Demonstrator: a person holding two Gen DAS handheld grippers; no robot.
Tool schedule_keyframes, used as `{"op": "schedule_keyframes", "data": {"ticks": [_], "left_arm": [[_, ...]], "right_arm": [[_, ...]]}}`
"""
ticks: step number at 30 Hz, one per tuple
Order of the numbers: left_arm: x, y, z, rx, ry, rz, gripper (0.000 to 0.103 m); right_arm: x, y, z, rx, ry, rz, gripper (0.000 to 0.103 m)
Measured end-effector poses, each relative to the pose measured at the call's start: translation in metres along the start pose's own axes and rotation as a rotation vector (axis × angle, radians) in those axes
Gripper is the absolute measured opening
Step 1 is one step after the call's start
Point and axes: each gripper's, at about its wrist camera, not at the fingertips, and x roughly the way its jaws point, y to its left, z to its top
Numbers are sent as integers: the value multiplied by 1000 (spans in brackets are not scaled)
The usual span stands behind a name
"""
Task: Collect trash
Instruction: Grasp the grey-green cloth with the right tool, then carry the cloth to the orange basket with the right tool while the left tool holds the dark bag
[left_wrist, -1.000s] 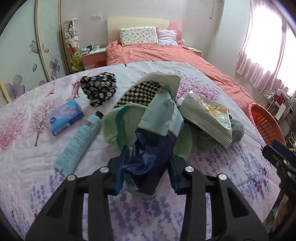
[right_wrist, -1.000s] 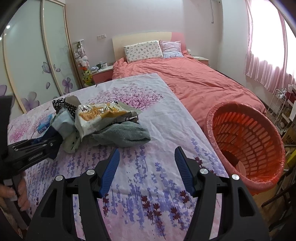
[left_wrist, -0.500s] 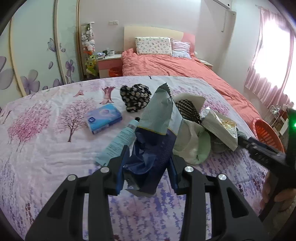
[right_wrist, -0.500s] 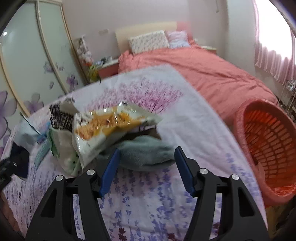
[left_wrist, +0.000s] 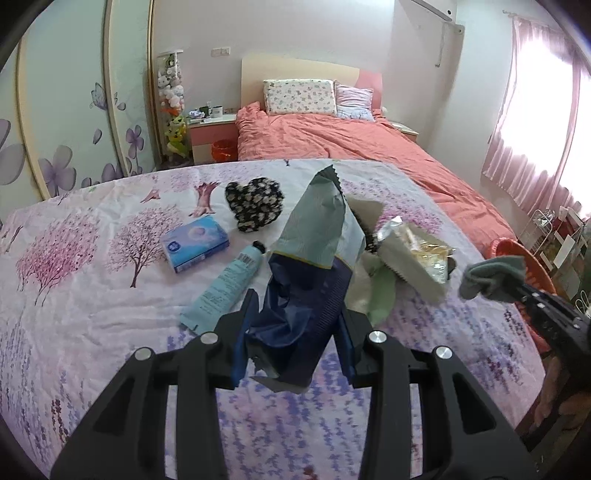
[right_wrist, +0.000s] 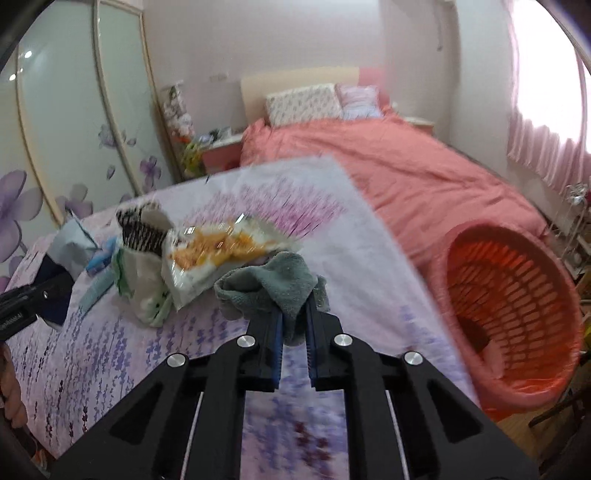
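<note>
Left gripper (left_wrist: 295, 332) clamped on a crumpled dark-blue and pale-teal snack bag (left_wrist: 314, 258), held upright off the floral table cover (left_wrist: 74, 295); the bag's lower end is hidden between the jaws, and its tall body blocks part of the pile behind. Right gripper (right_wrist: 294, 328) with jaws closing on a grey cloth (right_wrist: 273, 284), fabric pinched between the blue pads and bunched above them; from the left wrist view the cloth (left_wrist: 491, 277) hangs clear of the surface at the tip of the right gripper (left_wrist: 517, 291), whose body is cut off by the frame edge. On the cover: an opened chip bag (left_wrist: 413, 254) with orange contents, a pale green pouch (left_wrist: 384, 291) partly under it, a black-and-white checkered item mostly hidden behind the held bag, a light-blue tube (left_wrist: 229, 288), a blue tissue pack (left_wrist: 195, 247), a black floral cloth (left_wrist: 255, 203). Orange basket (right_wrist: 517, 314) beside the table's right edge, tilted towards the camera; a pale scrap low inside, too blurred to identify. Right wrist view smeared throughout. A hand (right_wrist: 11, 391) barely shows at its left margin.
</note>
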Motion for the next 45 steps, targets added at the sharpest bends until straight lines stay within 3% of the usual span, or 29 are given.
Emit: {"op": "schedule_keyframes", "data": {"ticks": [8, 22, 45], "left_arm": [[-13, -45, 5, 32, -14, -48, 39], [-17, -141, 12, 114, -26, -179, 39], [20, -307, 12, 259, 19, -401, 39]], "right_arm": [[-43, -44, 13, 69, -138, -100, 11], [-79, -95, 9, 140, -260, -226, 11], [-74, -172, 4, 299, -315, -328, 11]]}}
